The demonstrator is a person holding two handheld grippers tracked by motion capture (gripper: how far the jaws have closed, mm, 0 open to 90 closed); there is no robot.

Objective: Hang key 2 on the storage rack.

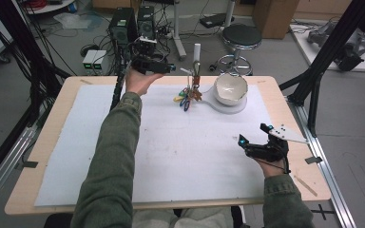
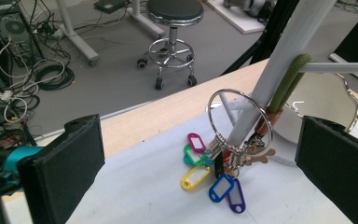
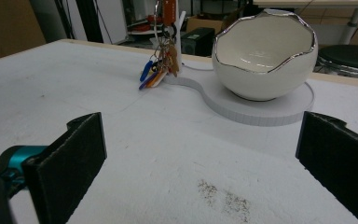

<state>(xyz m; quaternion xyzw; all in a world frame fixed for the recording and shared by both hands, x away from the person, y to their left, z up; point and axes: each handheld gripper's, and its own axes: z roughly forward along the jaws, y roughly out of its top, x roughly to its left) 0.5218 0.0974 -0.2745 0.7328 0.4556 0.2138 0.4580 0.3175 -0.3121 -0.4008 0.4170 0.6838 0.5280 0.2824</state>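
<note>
A bunch of keys with coloured tags (image 1: pixel 186 97) hangs on a large metal ring (image 2: pixel 240 119) from the hook of a white stand (image 1: pixel 196 54). The stand's flat white base (image 3: pixel 261 112) also carries a white eggshell-shaped bowl with a silver rim (image 1: pixel 230 89). My left gripper (image 1: pixel 170 67) is at the table's far edge, left of the stand and apart from the keys. In the left gripper view its jaws stand wide open (image 2: pixel 200 140) with the keys (image 2: pixel 216 172) beyond them. My right gripper (image 1: pixel 253 134) rests open near the front right, facing the bowl (image 3: pixel 265 51) and keys (image 3: pixel 161 60), nothing between its jaws (image 3: pixel 200 135).
A white mat (image 1: pixel 171 152) covers most of the wooden table (image 1: pixel 52 123). A black stool (image 1: pixel 241 38) and computer towers (image 1: pixel 123 26) with cables stand on the floor behind the table. Black frame posts (image 1: pixel 323 57) rise at the right.
</note>
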